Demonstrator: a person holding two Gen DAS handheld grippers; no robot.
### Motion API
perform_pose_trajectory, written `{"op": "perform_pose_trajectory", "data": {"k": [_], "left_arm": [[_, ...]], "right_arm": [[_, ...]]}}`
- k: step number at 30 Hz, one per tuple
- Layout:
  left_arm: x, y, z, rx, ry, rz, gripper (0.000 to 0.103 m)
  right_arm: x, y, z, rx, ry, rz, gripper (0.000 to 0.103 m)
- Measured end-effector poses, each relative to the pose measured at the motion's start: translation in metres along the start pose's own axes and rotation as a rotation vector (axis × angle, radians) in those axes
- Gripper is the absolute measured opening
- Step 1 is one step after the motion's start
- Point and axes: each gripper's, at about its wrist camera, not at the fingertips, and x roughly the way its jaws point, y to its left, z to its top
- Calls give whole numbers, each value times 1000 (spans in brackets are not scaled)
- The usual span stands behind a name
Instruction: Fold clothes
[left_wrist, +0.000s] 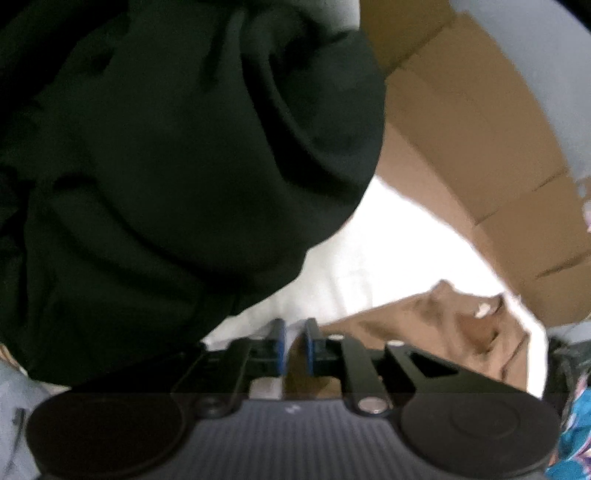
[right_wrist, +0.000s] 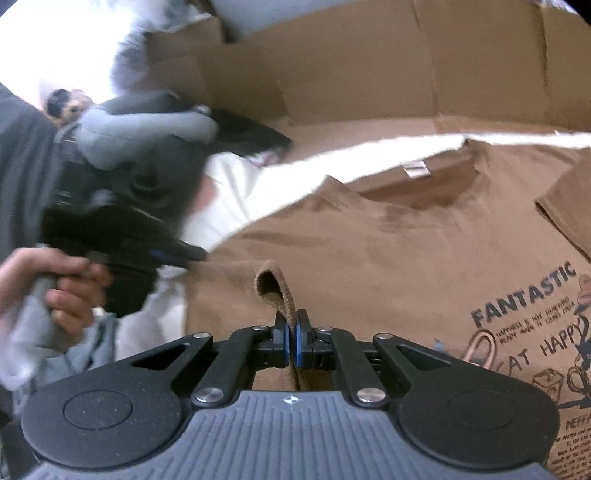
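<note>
A brown T-shirt (right_wrist: 369, 236) lies spread on a white-covered surface (right_wrist: 236, 192), printed side up, its collar label toward the cardboard boxes (right_wrist: 369, 66) behind it. The right gripper (right_wrist: 291, 341) sits at the shirt's near edge with its blue-padded fingers (right_wrist: 283, 341) pinched together on a raised fold of the brown cloth, which loops up just beyond them. To the left of the shirt, a hand (right_wrist: 59, 284) holds the left gripper (right_wrist: 184, 254) near the shirt's left edge; it is blurred. In the left wrist view, the left gripper's fingers (left_wrist: 280, 349) stand a little apart with brown cloth seen between them; whether they grip it I cannot tell. A person's dark sleeve (left_wrist: 166, 166) fills that view above the shirt.
</note>
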Motion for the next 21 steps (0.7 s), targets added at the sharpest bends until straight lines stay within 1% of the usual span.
{"op": "perform_pose_trajectory", "data": {"k": [1,2,3,7,8,9,10,11,12,13,16,18,19,20,21], "left_arm": [[-5,2,-1,-9,-13,-15,41],[-10,3,-3,-13,-26,-25,45],[-15,4,-4,-9,-37,-30,46],[-30,6,-15,53,-60,-8,44],[-33,8,-18,62,-64,0,41],[-36,10,-21,69,-68,7,38],[-38,12,-23,74,-71,10,34],[-40,14,-25,78,-73,8,32],[-42,15,-28,83,-72,6,32],[-43,16,-30,90,-67,2,31],[-42,14,-37,129,-46,-12,31],[-40,9,-42,158,-33,-20,31],[-39,6,-44,173,-30,-22,31],[-38,3,-46,187,-28,-20,31],[-37,1,-47,201,-28,-14,31]], "right_arm": [[2,-3,-1,13,4,0,4],[3,-6,-2,27,5,2,5],[5,-9,-2,40,6,3,5],[11,-17,-4,82,16,14,6],[14,-19,-4,93,21,16,7],[16,-21,-3,103,25,16,8],[19,-22,-3,112,29,15,14],[21,-24,-2,122,31,17,16],[23,-27,-1,134,33,19,21],[25,-29,0,145,35,21,23],[32,-36,3,179,40,29,23],[36,-40,5,201,44,33,23],[38,-43,6,213,46,36,16],[39,-43,7,208,45,38,4],[38,-42,8,192,38,38,2]]}}
